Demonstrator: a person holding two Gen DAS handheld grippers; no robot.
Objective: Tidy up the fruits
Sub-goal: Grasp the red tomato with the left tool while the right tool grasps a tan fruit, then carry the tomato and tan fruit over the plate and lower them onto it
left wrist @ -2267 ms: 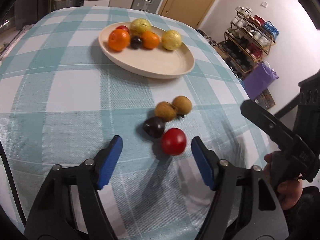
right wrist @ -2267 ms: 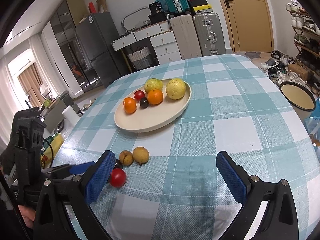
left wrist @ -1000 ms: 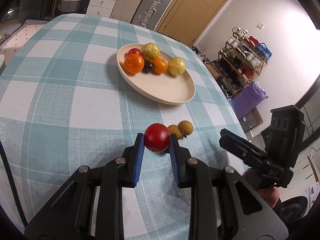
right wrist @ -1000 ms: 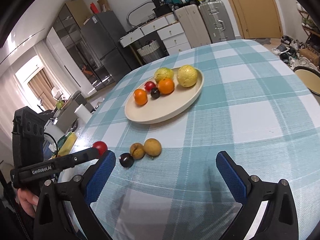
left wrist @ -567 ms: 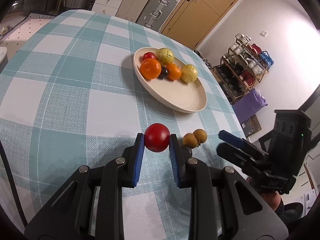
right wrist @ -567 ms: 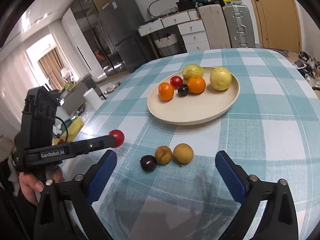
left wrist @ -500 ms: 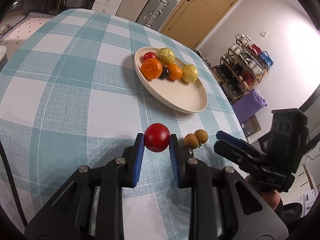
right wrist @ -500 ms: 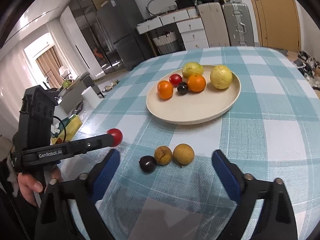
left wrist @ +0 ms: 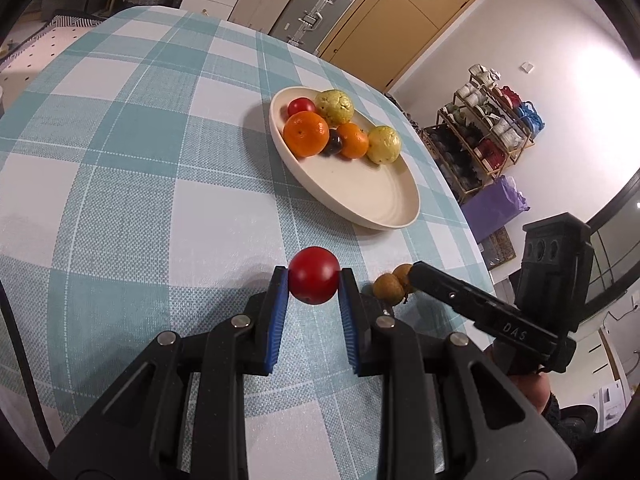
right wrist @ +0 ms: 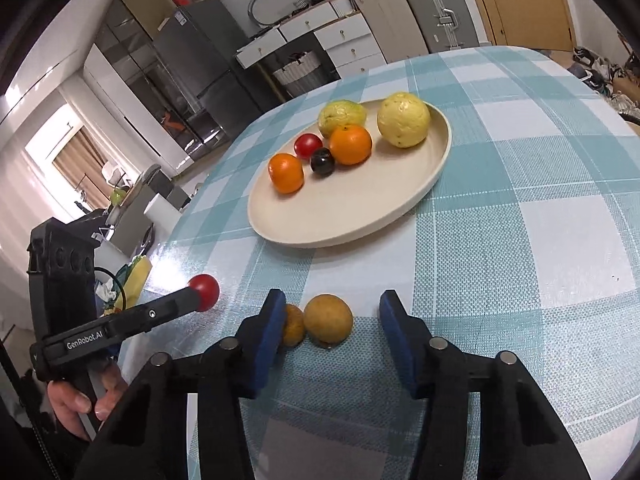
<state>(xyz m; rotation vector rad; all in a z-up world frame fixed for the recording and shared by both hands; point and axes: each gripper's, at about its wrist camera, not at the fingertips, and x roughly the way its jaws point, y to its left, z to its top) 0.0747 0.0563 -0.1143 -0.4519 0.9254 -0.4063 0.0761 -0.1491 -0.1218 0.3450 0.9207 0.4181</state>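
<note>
My left gripper (left wrist: 314, 285) is shut on a red round fruit (left wrist: 314, 281) and holds it above the checked cloth, short of the cream plate (left wrist: 360, 188). From the right wrist view the same red fruit (right wrist: 205, 287) shows at the left gripper's tip. My right gripper (right wrist: 333, 307) hangs low over two brown fruits; its jaws are closing. The larger brown fruit (right wrist: 328, 319) lies between the pads, which are clear of it. The smaller brown fruit (right wrist: 294, 326) is half hidden behind the left finger (right wrist: 269, 332). The plate (right wrist: 360, 220) holds two oranges, two yellow-green fruits, a red one and a dark one.
The round table's teal-and-white cloth (right wrist: 520, 240) spreads to the right of the plate. Suitcases (right wrist: 432, 8) and white drawers (right wrist: 340, 44) stand beyond the far edge. A shoe rack (left wrist: 492, 128) and a purple bag (left wrist: 496, 208) are off the table's right side.
The left gripper closed on the red fruit and lifted it off the table, away from the others. The right gripper came down over the brown fruits and its jaws narrowed.
</note>
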